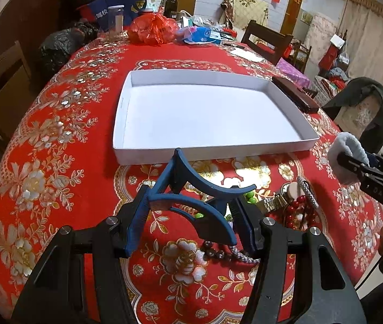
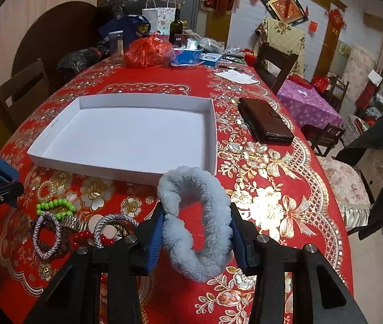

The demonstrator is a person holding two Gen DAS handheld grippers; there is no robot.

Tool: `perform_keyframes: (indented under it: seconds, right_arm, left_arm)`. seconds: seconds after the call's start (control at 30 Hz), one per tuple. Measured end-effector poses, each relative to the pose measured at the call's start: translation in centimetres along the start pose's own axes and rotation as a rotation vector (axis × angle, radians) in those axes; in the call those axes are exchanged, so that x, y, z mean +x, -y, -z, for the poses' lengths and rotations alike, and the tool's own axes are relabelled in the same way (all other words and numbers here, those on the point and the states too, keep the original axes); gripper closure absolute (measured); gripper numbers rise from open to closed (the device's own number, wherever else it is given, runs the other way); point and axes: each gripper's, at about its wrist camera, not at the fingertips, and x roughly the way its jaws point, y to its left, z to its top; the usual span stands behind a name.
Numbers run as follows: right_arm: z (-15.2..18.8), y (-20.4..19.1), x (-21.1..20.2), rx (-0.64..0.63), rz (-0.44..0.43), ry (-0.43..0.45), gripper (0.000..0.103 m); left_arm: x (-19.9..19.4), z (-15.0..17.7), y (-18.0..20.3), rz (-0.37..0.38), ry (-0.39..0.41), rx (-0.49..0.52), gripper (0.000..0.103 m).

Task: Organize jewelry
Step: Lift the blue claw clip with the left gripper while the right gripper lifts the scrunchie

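Softness is the main quality of the fluffy blue scrunchie (image 2: 195, 226): light, squashy, safe to pinch anywhere on its ring. The right gripper (image 2: 195, 232) is closed on it from both sides, near the white tray (image 2: 56, 159). The left gripper (image 1: 188, 213) is closed on one blue hair claw (image 1: 191, 189) (stiff plastic, best held across its arms). On the red tablecloth (image 2: 272, 189) I count one green bead bracelet (image 2: 55, 206), two grey-white beaded rings (image 2: 44, 237), one metal watch (image 2: 78, 222) and red beads (image 2: 83, 236), tangled and slippery. The tray holds nothing yet.
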Motion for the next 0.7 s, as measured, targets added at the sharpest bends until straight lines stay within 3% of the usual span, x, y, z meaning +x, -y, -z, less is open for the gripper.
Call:
perform_keyframes:
  seconds: [0.7]
  right_arm:
    - [0.12, 0.12, 0.11, -0.008, 0.020, 0.000, 0.060]
  left_arm:
    - [-0.18, 0.33, 0.53, 0.018, -0.010, 0.021, 0.045]
